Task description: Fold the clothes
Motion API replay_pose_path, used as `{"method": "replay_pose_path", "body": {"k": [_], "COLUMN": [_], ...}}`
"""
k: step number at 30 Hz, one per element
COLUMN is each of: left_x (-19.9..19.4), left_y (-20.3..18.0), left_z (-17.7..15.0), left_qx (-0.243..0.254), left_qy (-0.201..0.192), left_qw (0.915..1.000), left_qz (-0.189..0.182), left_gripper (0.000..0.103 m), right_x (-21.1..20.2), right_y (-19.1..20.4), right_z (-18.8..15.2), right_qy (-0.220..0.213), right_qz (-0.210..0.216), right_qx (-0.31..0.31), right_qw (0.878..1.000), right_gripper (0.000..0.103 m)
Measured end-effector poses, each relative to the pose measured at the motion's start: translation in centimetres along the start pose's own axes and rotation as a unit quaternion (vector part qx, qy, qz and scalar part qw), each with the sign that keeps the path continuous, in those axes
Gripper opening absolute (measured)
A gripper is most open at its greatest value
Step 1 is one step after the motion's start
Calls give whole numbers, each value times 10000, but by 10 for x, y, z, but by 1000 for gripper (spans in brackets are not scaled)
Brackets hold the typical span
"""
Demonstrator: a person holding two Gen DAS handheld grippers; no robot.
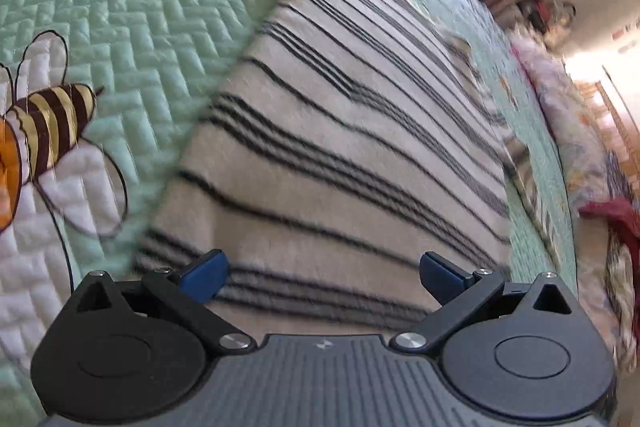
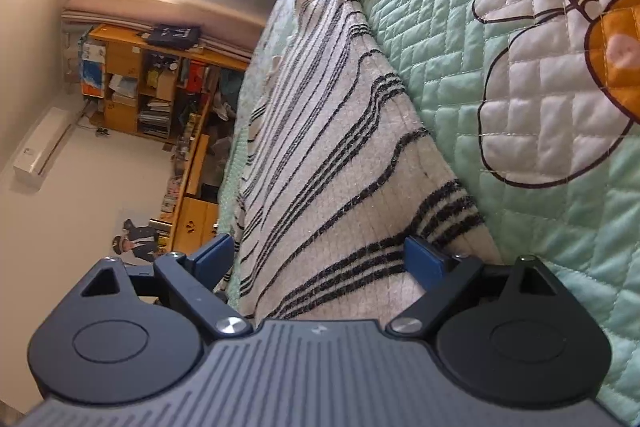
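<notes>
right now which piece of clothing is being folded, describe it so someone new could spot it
Find the mint-green quilted bedspread with the embroidered bee. Spread flat across it, lying right under both grippers, is a fuzzy cream knit garment. Thin black stripes in bunches set it apart from the plain green quilting around it.

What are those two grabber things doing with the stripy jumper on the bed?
A person is folding clothes with a gripper in each hand. A cream sweater with black stripes lies spread on a green quilt with a bee picture. The left gripper and the right gripper are both wide open over the sweater's near edge. Neither is pinching it.
</notes>
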State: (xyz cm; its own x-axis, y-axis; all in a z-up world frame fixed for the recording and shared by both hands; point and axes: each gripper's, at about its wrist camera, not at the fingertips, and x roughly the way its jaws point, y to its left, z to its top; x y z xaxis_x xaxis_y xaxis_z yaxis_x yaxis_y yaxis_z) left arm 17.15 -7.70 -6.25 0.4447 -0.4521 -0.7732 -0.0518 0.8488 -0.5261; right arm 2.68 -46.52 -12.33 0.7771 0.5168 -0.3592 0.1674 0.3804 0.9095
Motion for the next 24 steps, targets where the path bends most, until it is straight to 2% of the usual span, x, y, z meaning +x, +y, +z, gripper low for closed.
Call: {"method": "replay_pose_path", "body": {"k": [2,7,12,16,21,24], "left_x": [-11,-25,-40,-50,-54,-50], "left_y": [-7,-10,-9,-13,-16,-18], "left_z": [-7,-21,-33,-39,-41,-44], "left_qx": [198,156,67,157,182,209], "left_qy": [-112,-113,-46,-111,-166,-117], "left_qw": [9997,9998,9999,9998,9997,9997], "left_qz": [26,-50,-112,-90,-57,3], "left_gripper": [102,102,102,102,102,102], "right_x": [5,10,5,-1,-13,-8], "right_y": [5,15,0,8,58,57], "right_z": [-2,-8,5,5,-3,-4], "right_qy": [-10,-15,30,90,-163,-55], "right_qz": [-56,-280,107,119,382,512], "right_qx": [-79,-381,218,327,-722,-716], "right_qw": [10000,9989,9997,9994,9965,9961], "right_gripper": [103,103,103,103,103,103]}}
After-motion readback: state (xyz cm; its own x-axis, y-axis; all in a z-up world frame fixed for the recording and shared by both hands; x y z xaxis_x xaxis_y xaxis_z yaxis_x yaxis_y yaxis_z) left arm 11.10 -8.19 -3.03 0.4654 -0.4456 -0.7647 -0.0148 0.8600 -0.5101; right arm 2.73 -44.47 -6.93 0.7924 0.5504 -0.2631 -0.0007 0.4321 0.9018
